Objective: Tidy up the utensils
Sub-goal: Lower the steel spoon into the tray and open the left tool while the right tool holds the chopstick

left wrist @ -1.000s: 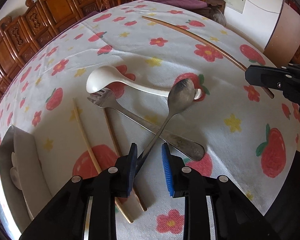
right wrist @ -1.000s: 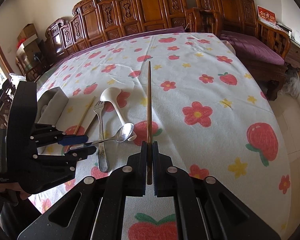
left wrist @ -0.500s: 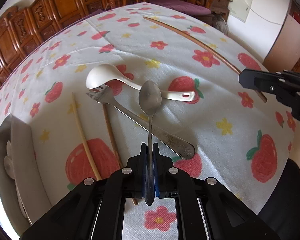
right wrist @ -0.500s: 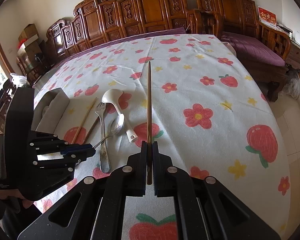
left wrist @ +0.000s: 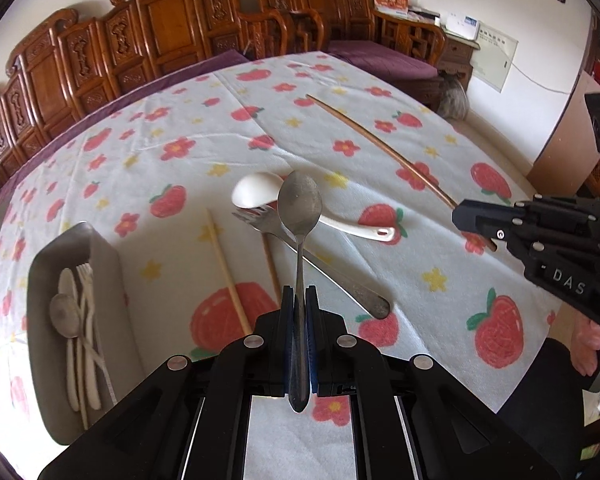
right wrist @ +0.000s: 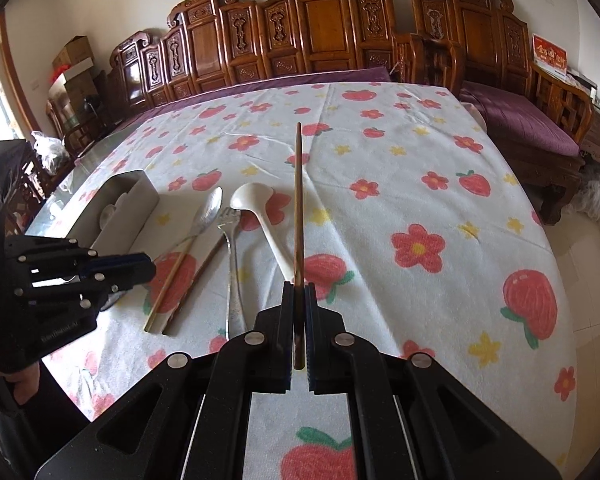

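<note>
My left gripper [left wrist: 299,300] is shut on a metal spoon [left wrist: 300,208] and holds it lifted above the table, bowl pointing away. My right gripper [right wrist: 299,296] is shut on a brown chopstick [right wrist: 298,200] that points forward over the cloth. On the cloth lie a white ladle spoon [left wrist: 256,194], a metal fork [left wrist: 332,272] and two chopsticks [left wrist: 228,272]. A grey utensil tray [left wrist: 104,256] at the left holds a spoon and white utensils. In the right wrist view the left gripper [right wrist: 150,270] holds the spoon [right wrist: 210,210] beside the tray [right wrist: 140,200].
The table has a white cloth with strawberries and flowers [right wrist: 420,200]. Carved wooden chairs [right wrist: 320,20] line its far side. A purple cushioned bench [right wrist: 516,116] stands at the right. The table edge drops off at the right [left wrist: 500,148].
My left gripper closed on the metal spoon and lifted it off the fork, swinging it left towards the tray. My right gripper kept holding the chopstick, nearly still.
</note>
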A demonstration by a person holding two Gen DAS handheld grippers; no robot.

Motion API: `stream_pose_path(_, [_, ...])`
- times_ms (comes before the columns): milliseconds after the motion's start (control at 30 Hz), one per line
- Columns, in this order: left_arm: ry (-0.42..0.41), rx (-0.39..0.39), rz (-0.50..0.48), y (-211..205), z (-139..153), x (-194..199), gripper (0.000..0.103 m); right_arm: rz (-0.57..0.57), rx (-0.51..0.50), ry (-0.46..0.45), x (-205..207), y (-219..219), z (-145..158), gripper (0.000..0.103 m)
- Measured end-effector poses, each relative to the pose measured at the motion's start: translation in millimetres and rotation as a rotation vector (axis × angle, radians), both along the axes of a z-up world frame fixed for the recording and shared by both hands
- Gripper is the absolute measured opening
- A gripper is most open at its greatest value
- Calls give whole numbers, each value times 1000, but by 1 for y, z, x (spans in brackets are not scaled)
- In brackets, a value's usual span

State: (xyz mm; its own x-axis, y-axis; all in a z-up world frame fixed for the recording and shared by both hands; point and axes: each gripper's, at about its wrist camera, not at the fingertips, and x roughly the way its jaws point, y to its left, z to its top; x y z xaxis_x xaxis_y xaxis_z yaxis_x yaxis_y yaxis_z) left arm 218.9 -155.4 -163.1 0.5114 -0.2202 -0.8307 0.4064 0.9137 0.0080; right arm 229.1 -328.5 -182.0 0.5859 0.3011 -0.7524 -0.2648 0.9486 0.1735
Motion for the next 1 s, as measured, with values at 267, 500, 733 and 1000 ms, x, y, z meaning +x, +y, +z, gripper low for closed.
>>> stream_pose_path(267, [-43, -22, 66, 42, 20, -6, 5, 73, -12, -23, -13, 30, 9, 6])
stream_pose_path(500, [-69, -25, 139, 86, 28, -10, 5, 143, -19, -28, -26, 61, 12, 6])
stream_pose_path(733, [-77, -30, 224, 134, 23, -6, 5, 206, -29, -41, -43, 89, 18, 6])
stream_pose_path(1000, [-41, -45, 305, 175, -4, 5, 5, 235, -25, -36, -49, 107, 18, 6])
